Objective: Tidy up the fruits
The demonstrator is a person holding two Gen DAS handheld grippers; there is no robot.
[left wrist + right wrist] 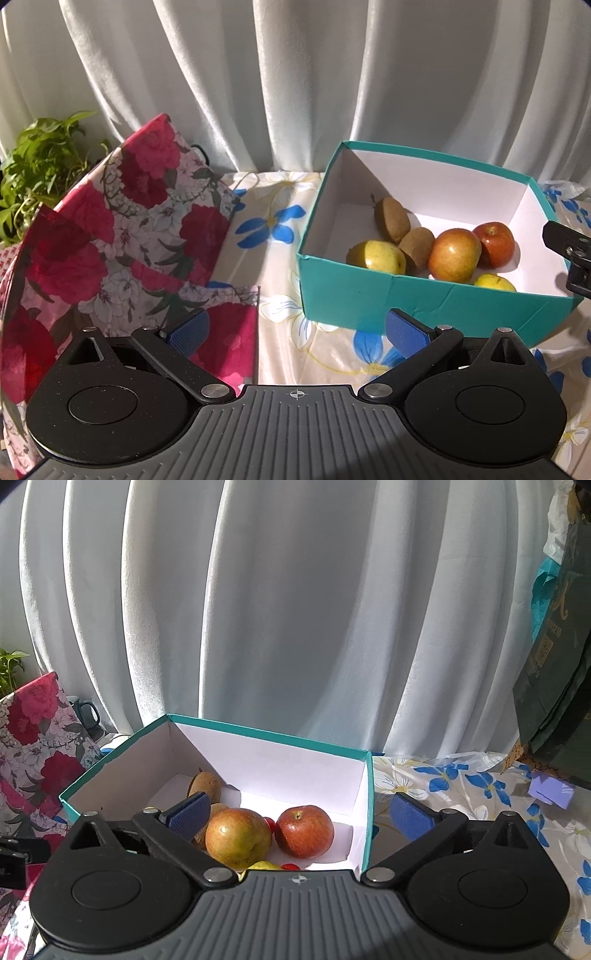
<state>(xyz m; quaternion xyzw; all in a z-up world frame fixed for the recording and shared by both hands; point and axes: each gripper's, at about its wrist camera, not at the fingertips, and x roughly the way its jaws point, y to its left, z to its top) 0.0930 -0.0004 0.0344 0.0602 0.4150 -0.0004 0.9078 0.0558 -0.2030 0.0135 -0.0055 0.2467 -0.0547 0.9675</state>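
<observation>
A teal box with a white inside stands on the flowered tablecloth. In it lie two kiwis, a red apple, an orange-yellow apple and two yellow fruits. My left gripper is open in front of the box's near left corner, holding nothing. My right gripper stands wide open just above the box's near right part. The red apple and the orange-yellow apple lie below it, and its pads touch nothing. Small red fruits show between the apples.
A pink floral cloth bag lies left of the box, with a green plant behind it. A dark green paper bag and a purple paper piece sit at the right. A white curtain hangs behind the table.
</observation>
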